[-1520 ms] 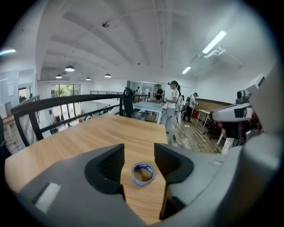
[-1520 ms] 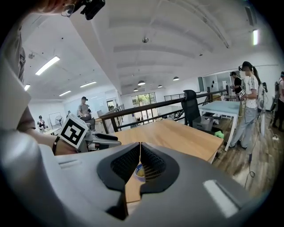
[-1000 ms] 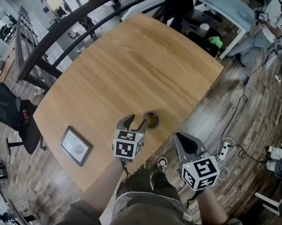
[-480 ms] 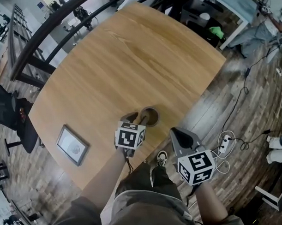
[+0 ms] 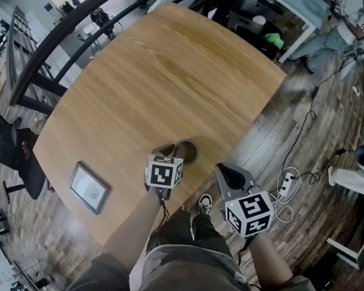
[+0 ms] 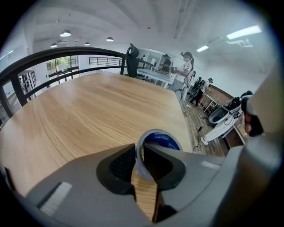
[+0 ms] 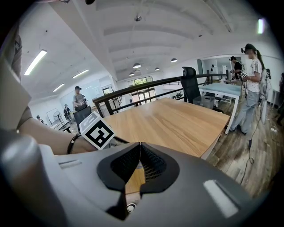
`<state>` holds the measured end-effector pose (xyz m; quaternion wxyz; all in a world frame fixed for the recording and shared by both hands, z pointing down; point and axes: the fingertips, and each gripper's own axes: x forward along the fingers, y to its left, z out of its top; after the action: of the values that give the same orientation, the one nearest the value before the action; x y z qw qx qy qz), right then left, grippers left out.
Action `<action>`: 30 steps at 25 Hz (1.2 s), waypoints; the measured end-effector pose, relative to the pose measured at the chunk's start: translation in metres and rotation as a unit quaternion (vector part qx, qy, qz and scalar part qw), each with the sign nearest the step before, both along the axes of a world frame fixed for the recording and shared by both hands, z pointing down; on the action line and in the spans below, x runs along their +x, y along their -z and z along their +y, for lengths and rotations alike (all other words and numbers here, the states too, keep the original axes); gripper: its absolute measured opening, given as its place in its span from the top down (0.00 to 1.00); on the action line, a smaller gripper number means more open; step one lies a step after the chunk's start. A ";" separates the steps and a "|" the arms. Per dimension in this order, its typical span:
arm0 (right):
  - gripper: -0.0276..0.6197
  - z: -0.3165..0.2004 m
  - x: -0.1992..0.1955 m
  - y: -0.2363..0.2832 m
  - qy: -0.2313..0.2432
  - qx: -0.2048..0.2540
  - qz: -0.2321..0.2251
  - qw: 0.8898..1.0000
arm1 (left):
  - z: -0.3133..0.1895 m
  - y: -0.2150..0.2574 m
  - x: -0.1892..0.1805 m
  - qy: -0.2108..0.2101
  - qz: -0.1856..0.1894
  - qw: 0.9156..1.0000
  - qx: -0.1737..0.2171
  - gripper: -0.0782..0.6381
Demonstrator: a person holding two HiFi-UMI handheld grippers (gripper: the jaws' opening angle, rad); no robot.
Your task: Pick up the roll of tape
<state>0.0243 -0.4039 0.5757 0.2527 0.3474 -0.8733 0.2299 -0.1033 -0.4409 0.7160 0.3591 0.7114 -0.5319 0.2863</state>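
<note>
The roll of tape (image 5: 186,152), pale with a blue printed inner face (image 6: 160,139), lies flat near the front edge of the round wooden table (image 5: 167,71). My left gripper (image 5: 171,153) points steeply down onto it. Its jaws are closing, and the roll's near wall stands between the black pads (image 6: 120,165), which look pressed on it (image 6: 140,156). My right gripper (image 5: 227,177) hangs off the table's edge, to the right of the roll, with its jaws together and nothing in them (image 7: 140,149). The left gripper's marker cube (image 7: 98,130) shows in the right gripper view.
A small framed picture (image 5: 88,187) lies on the table at the front left. A black railing (image 5: 53,51) runs behind the table. Cables and a power strip (image 5: 286,185) lie on the wooden floor at the right. A black office chair (image 5: 15,153) stands at the left.
My left gripper sank onto the roll and its wide jaws narrowed around the roll's near wall. My right gripper dropped slightly beside the table's edge.
</note>
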 end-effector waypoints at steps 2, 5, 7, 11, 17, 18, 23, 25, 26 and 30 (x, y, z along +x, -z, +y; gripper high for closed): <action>0.94 0.001 0.002 0.004 0.000 0.002 0.000 1.000 | 0.003 0.002 0.000 -0.006 -0.003 1.000 -0.001 0.82; 0.94 0.000 0.004 0.018 0.000 0.016 -0.002 1.000 | 0.006 0.012 0.001 -0.011 -0.002 1.000 0.003 0.82; 0.94 -0.001 0.004 0.036 0.002 0.035 -0.007 0.999 | 0.005 0.029 -0.002 -0.013 -0.010 1.000 0.022 0.82; 0.94 -0.003 0.007 0.074 0.003 0.067 -0.030 0.997 | 0.003 0.076 -0.006 -0.017 -0.025 0.997 0.074 0.82; 0.94 0.004 0.015 0.143 0.003 0.133 -0.061 0.989 | 0.010 0.169 -0.010 -0.017 -0.032 0.985 0.166 0.82; 0.94 0.006 0.017 0.155 0.004 0.144 -0.065 0.987 | 0.012 0.186 -0.011 -0.015 -0.033 0.983 0.182 0.82; 0.94 0.022 0.032 0.211 0.006 0.196 -0.077 0.978 | 0.032 0.264 -0.014 -0.010 -0.033 0.966 0.255 0.82; 0.94 0.029 0.038 0.229 0.005 0.213 -0.084 0.973 | 0.043 0.294 -0.013 -0.016 -0.037 0.957 0.288 0.82; 0.94 0.032 0.041 0.237 0.004 0.221 -0.087 0.971 | 0.049 0.308 -0.013 -0.018 -0.041 0.951 0.305 0.82; 0.94 0.047 0.052 0.264 0.007 0.260 -0.076 0.963 | 0.075 0.355 -0.012 -0.023 -0.063 0.933 0.353 0.83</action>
<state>0.0765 -0.3571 0.3121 0.0879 0.3766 -0.9220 0.0190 -0.1149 -0.3662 0.3612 0.0435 0.7849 -0.6038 0.1324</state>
